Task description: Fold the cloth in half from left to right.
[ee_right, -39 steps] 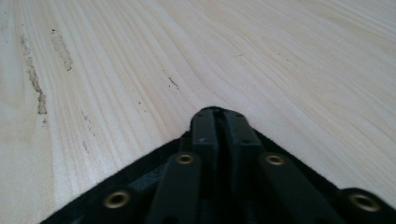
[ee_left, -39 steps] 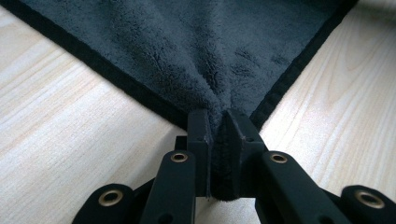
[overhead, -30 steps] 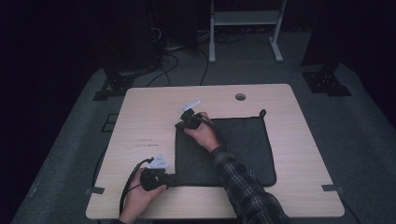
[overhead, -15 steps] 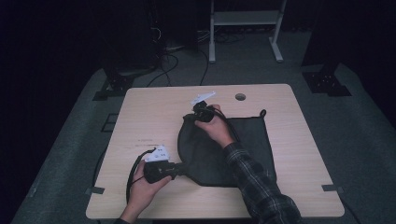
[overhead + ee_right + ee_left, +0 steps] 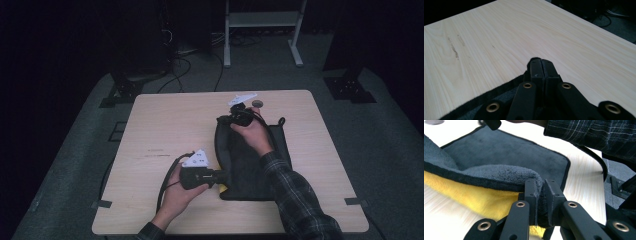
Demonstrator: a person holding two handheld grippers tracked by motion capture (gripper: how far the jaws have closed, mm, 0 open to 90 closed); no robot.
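Observation:
A dark grey fleece cloth (image 5: pixel 240 160) with a yellow underside (image 5: pixel 474 197) lies on the right half of the pale wooden table (image 5: pixel 165 125). My left gripper (image 5: pixel 221 176) is shut on the cloth's near left corner, and the fleece bunches between its jaws in the left gripper view (image 5: pixel 541 195). At the far left corner my right gripper (image 5: pixel 226 120) is shut on the black hem (image 5: pixel 541 66), just above bare wood. The cloth's left edge is lifted and curls over toward the right. A plaid sleeve (image 5: pixel 295 200) crosses the cloth.
A round cable hole (image 5: pixel 257 103) sits in the table near its far edge, close to the right gripper. The table's left half is bare wood. Beyond the table stand a white metal frame (image 5: pixel 260 30), cables (image 5: pixel 190 60) and black stand feet (image 5: pixel 350 85) on the grey floor.
Both grippers have moved to the right with the cloth's left edge. That edge has risen and shows its yellow underside. The right gripper has also shifted toward the far edge.

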